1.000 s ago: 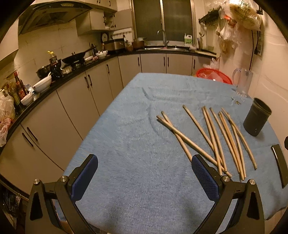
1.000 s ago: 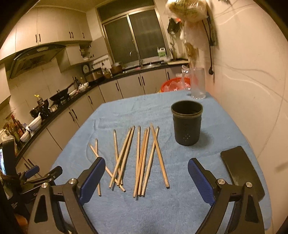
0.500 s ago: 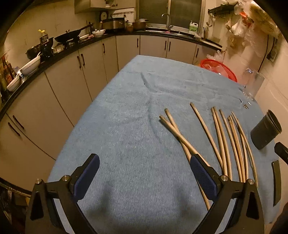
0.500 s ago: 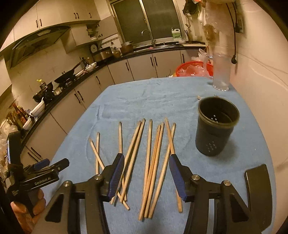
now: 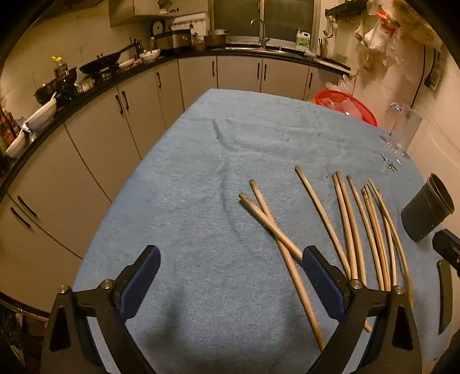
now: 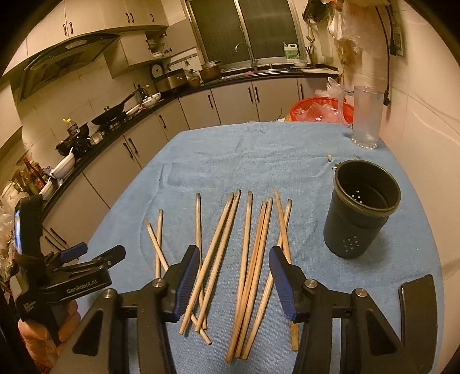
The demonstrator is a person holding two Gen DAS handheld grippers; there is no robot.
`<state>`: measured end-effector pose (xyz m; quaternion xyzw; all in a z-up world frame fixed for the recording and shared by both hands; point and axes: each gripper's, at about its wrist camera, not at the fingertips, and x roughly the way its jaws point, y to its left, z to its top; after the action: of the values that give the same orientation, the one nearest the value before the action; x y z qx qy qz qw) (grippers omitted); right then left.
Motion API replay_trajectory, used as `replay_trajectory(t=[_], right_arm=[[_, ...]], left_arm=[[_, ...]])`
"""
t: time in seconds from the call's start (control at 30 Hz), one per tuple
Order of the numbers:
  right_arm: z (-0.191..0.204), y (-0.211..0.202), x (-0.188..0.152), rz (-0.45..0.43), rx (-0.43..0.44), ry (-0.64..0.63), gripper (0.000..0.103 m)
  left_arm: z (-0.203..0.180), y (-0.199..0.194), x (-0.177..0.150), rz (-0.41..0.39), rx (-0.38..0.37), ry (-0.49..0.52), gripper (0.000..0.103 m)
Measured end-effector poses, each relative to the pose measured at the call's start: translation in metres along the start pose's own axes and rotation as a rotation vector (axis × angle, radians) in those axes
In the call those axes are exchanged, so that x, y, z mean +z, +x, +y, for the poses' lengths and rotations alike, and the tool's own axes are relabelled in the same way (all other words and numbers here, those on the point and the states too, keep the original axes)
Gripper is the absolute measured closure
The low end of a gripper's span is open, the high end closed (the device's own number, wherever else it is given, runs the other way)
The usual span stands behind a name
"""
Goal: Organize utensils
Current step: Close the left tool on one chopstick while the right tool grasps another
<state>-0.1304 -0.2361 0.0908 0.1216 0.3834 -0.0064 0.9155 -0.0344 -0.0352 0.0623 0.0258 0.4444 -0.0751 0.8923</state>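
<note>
1. About ten wooden chopsticks (image 6: pixel 247 253) lie loose on the blue-towelled counter (image 6: pixel 258 161), left of the dark holder cup (image 6: pixel 360 211).
2. The cup looks empty; sorting seems unstarted.
3. The right tool (image 6: pixel 234 277), partly apart, straddles several chopsticks.
4. The left tool (image 5: pixel 230 282) gapes wide, empty.

Left wrist view: sits low behind the left gripper (image 5: pixel 231 266), close over the near edge of the blue cloth (image 5: pixel 201 178), facing down the table toward the window (image 5: pixel 264 17); chopsticks (image 5: pixel 353 224) lie right of centre, black holder (image 5: pixel 425 213) at far right.

Right wrist view: sits behind the right gripper (image 6: pixel 234 267), nearer the chopsticks (image 6: pixel 250 244), facing the same window (image 6: pixel 244 28); holder (image 6: pixel 359 215) to their right.

Shared: cloth (image 6: pixel 244 161), chopsticks, holder, glass mug (image 6: pixel 366 118), counter.
</note>
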Motion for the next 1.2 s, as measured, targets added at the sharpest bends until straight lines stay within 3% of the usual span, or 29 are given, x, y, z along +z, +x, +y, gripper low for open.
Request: replay_trajectory(t=[0.07, 0.13, 0.33, 0.53, 0.67, 0.83, 1.03, 1.2], right_arm=[[-0.001, 0.001, -0.001, 0.003, 0.001, 0.006, 0.049], [-0.003, 0.002, -0.001, 0.008, 0.001, 0.014, 0.049], [-0.012, -0.001, -0.002, 0.004, -0.001, 0.035, 0.049], [-0.018, -0.003, -0.004, 0.000, 0.008, 0.043, 0.049], [-0.022, 0.000, -0.004, 0.003, 0.014, 0.051, 0.049], [-0.023, 0.002, -0.004, 0.012, 0.016, 0.048, 0.049], [-0.018, 0.010, 0.006, 0.037, 0.026, 0.034, 0.049], [0.006, 0.042, 0.040, 0.155, 0.144, -0.001, 0.049]], left_arm=[[0.001, 0.007, 0.004, 0.027, -0.015, -0.015, 0.014], [0.004, 0.017, 0.009, 0.077, -0.053, -0.045, 0.027], [0.023, 0.047, 0.025, 0.230, -0.185, -0.201, 0.050], [0.029, 0.067, 0.037, 0.308, -0.246, -0.278, 0.060], [0.021, 0.078, 0.044, 0.327, -0.229, -0.278, 0.066], [0.011, 0.100, 0.055, 0.359, -0.220, -0.280, 0.089], [0.007, 0.095, 0.052, 0.324, -0.118, -0.197, 0.094], [0.022, 0.089, 0.043, 0.303, -0.106, -0.152, 0.094]])
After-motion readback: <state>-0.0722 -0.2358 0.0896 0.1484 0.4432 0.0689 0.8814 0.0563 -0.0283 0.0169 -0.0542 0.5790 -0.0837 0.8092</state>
